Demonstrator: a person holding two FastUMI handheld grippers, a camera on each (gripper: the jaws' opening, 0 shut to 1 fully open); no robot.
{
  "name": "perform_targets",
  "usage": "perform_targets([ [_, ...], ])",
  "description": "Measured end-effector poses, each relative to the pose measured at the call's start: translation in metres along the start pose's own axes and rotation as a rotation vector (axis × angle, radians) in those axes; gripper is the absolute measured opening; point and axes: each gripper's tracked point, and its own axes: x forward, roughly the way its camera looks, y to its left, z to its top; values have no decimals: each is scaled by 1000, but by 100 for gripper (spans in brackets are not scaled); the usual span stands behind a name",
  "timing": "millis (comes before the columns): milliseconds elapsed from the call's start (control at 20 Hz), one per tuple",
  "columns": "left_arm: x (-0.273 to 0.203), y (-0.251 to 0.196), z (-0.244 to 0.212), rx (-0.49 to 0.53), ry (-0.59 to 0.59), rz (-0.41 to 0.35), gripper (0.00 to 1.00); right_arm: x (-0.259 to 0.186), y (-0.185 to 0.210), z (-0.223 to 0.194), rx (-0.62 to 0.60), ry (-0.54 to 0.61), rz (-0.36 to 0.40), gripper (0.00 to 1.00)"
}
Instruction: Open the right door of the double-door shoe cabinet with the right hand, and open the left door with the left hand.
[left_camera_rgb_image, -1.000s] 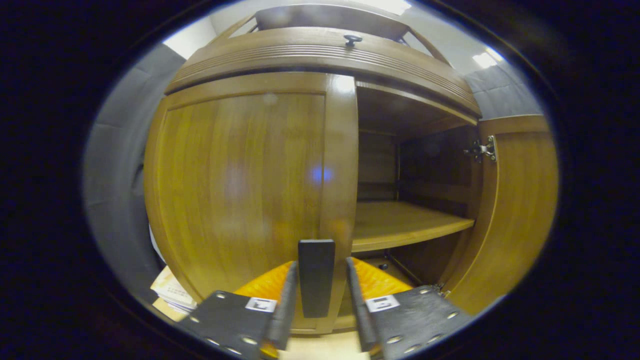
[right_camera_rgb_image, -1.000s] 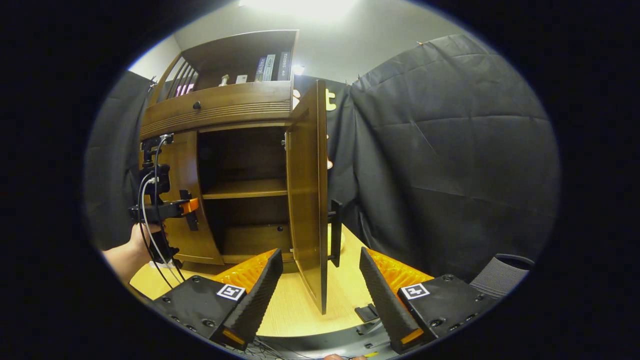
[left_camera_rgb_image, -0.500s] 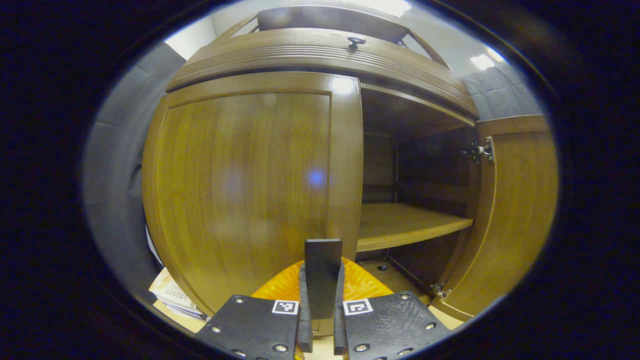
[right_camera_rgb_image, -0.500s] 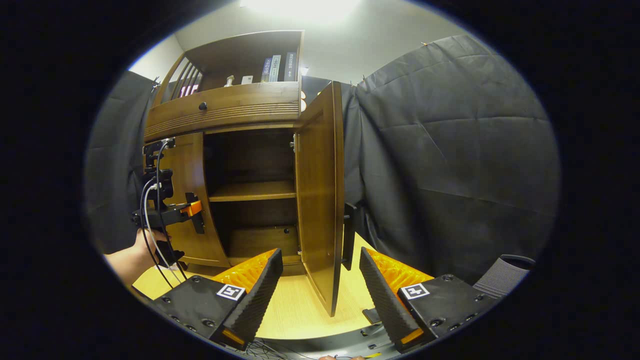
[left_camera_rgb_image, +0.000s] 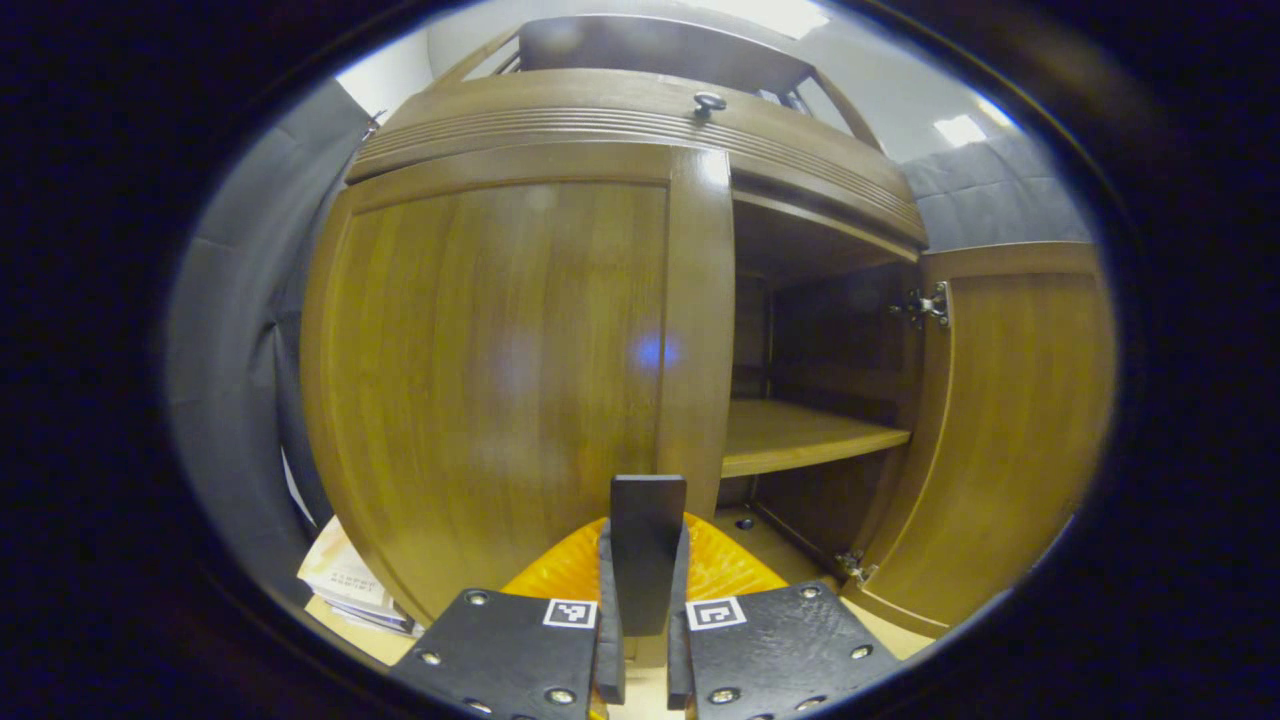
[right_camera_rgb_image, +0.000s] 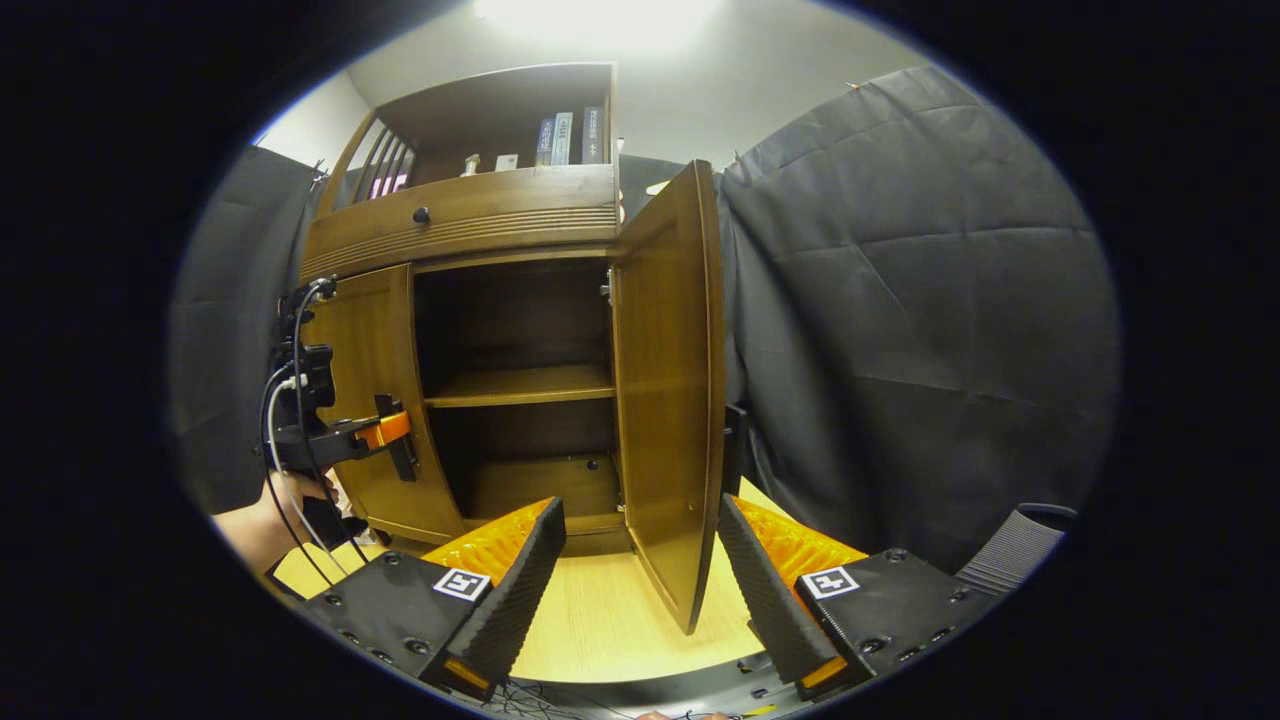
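Two doors, two stories: right door (right_camera_rgb_image: 668, 380) swung wide, free edge between the right gripper (right_camera_rgb_image: 640, 570) fingers, which sit spread apart touching nothing. Left door (left_camera_rgb_image: 500, 370) looks shut; left gripper (left_camera_rgb_image: 640, 640) is clamped on its handle (left_camera_rgb_image: 647, 550) at 6 o'clock. Shelf (left_camera_rgb_image: 800, 440) exposed at 3.

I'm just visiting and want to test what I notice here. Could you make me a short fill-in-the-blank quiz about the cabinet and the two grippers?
1. The right door of the cabinet stands ___.
2. The left gripper is shut on the left door's ___.
3. The right gripper has its fingers ___.
4. On the cabinet's top shelf stand several ___.

Missing words: open; handle; open; books
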Motion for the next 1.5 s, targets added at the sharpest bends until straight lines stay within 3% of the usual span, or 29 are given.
perform_targets([
  [100,-16,2,0,2,-2,-8,18,1,6,-3,-1,3,20,93],
  [200,-29,2,1,6,-3,-13,18,4,14,-1,4,-1,41,97],
  [250,-36,4,1,7,-4,-16,18,5,19,1,6,-7,52,93],
  [550,-83,20,-2,10,-1,-35,19,13,40,5,-6,-16,130,97],
  [600,-91,23,-2,8,-1,-35,19,15,43,5,-7,-16,141,93],
  [650,-97,26,-2,8,-2,-31,19,16,46,7,-7,-18,152,97],
  [950,-135,49,-5,2,-14,15,17,24,71,7,-13,-15,233,97],
  [1000,-141,53,-5,-4,-16,23,17,25,76,8,-12,-12,249,93],
  [1250,-174,82,-4,-17,-37,75,18,27,99,7,-18,-9,319,97],
  [1400,-193,100,-4,-55,-60,73,18,28,112,2,-16,6,361,93],
  [1450,-198,107,-4,-58,-65,68,17,28,116,1,-15,11,373,97],
  [1500,-203,113,-4,-47,-72,64,15,28,122,0,-17,14,385,93],
])
